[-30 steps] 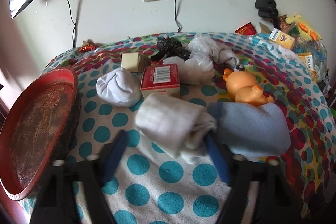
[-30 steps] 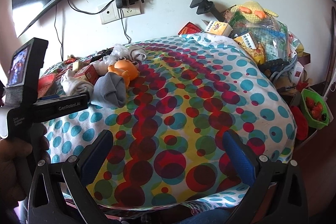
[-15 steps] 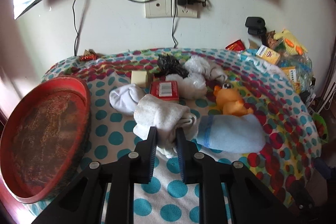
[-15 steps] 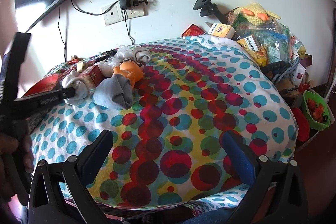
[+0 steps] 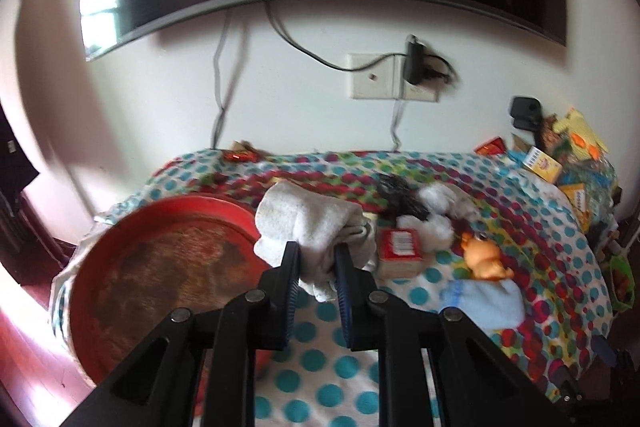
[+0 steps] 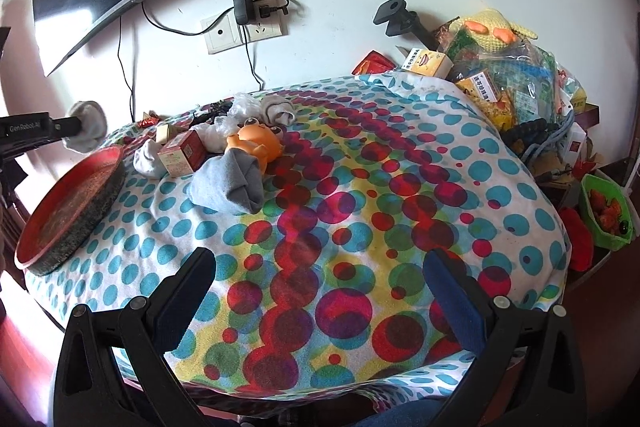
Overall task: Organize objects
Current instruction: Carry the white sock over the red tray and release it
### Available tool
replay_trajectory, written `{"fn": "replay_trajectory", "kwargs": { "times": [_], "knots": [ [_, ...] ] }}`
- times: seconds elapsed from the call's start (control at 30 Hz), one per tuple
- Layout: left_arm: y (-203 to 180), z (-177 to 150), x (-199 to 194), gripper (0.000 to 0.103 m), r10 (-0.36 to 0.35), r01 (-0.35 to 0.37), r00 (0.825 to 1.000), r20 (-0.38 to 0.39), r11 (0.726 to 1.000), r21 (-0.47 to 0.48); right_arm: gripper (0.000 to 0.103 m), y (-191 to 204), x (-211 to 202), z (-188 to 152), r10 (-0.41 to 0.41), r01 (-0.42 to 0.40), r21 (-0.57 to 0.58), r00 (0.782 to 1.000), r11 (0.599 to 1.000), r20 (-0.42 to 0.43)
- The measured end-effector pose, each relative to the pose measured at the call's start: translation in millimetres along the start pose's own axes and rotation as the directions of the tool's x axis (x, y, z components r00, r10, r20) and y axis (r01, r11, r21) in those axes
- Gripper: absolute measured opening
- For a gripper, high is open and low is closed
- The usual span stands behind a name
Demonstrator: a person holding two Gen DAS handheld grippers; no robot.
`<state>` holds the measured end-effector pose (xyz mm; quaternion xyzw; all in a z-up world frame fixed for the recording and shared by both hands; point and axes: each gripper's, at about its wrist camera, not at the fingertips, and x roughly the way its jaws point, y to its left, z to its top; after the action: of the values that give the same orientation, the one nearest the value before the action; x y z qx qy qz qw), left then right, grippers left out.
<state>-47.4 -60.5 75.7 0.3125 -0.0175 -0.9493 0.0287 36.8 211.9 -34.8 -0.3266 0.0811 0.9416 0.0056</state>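
White sock [image 5: 308, 223] clamped in left tool [image 5: 316, 267] above red tray [image 5: 160, 267]; tray empty, pile unsorted; right tool [image 6: 320, 291] open, idle.

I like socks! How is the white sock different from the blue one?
The white sock is pinched in the left gripper, lifted near the red tray; the blue sock lies on the tablecloth, untouched. White looks fluffier; blue smoother. Both are bundled up.

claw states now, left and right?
Left claw: shut on the white sock, lifted off the table.
Right claw: open, holding nothing.
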Motion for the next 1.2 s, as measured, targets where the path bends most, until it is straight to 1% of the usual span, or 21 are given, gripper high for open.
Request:
{"fn": "replay_trajectory", "kwargs": {
  "times": [0.17, 0.23, 0.3, 0.47, 0.53, 0.57, 0.63, 0.7, 0.83, 1.0, 1.07, 1.2],
  "knots": [
    [51, 16, -5, 0.017, 0.099, -0.098, 0.995, 0.018, 0.994, -0.04, 0.103, 0, -2, -1, 0.008, -0.008, -0.003, 1.0, 1.0, -0.004],
    [75, 21, -3, 0.017, 0.147, -0.146, 0.989, 0.007, 0.987, -0.061, 0.103, 3, -3, -2, 0.01, -0.01, -0.011, 1.0, 1.0, -0.004],
    [96, 23, 0, 0.017, 0.176, -0.176, 0.984, -0.007, 0.981, -0.08, 0.103, 4, -3, -3, 0.01, -0.01, -0.018, 1.0, 1.0, -0.006],
    [149, 20, 13, 0.017, 0.281, -0.285, 0.958, -0.053, 0.952, -0.109, 0.103, 7, -6, -3, 0.015, -0.014, -0.023, 1.0, 1.0, 0.004],
    [169, 17, 20, 0.017, 0.301, -0.31, 0.95, -0.081, 0.942, -0.129, 0.103, 8, -5, -4, 0.017, -0.017, -0.025, 1.0, 1.0, -0.001],
    [180, 15, 24, 0.017, 0.321, -0.331, 0.942, -0.094, 0.934, -0.133, 0.103, 9, -4, -4, 0.018, -0.018, -0.025, 1.0, 1.0, -0.004],
    [197, 10, 30, 0.017, 0.341, -0.355, 0.933, -0.112, 0.925, -0.139, 0.103, 10, -1, -6, 0.021, -0.021, -0.027, 1.0, 0.999, -0.015],
    [209, 6, 36, 0.017, 0.353, -0.371, 0.926, -0.136, 0.917, -0.144, 0.103, 11, 2, -7, 0.021, -0.022, -0.03, 0.999, 0.999, -0.026],
    [226, -5, 54, 0.017, 0.359, -0.386, 0.915, -0.181, 0.911, -0.147, 0.103, 11, 6, -10, 0.024, -0.025, -0.029, 0.999, 0.999, -0.04],
    [239, -18, 84, 0.017, 0.328, -0.376, 0.91, -0.254, 0.911, -0.171, 0.103, 12, 11, -13, 0.031, -0.032, -0.034, 0.998, 0.999, -0.055],
    [243, -24, 96, 0.017, 0.32, -0.377, 0.904, -0.284, 0.909, -0.175, 0.103, 12, 13, -13, 0.031, -0.034, -0.035, 0.998, 0.999, -0.061],
    [247, -29, 113, 0.017, 0.313, -0.377, 0.896, -0.316, 0.911, -0.168, 0.103, 10, 18, -15, 0.031, -0.033, -0.031, 0.997, 0.999, -0.076]
  ]
}}
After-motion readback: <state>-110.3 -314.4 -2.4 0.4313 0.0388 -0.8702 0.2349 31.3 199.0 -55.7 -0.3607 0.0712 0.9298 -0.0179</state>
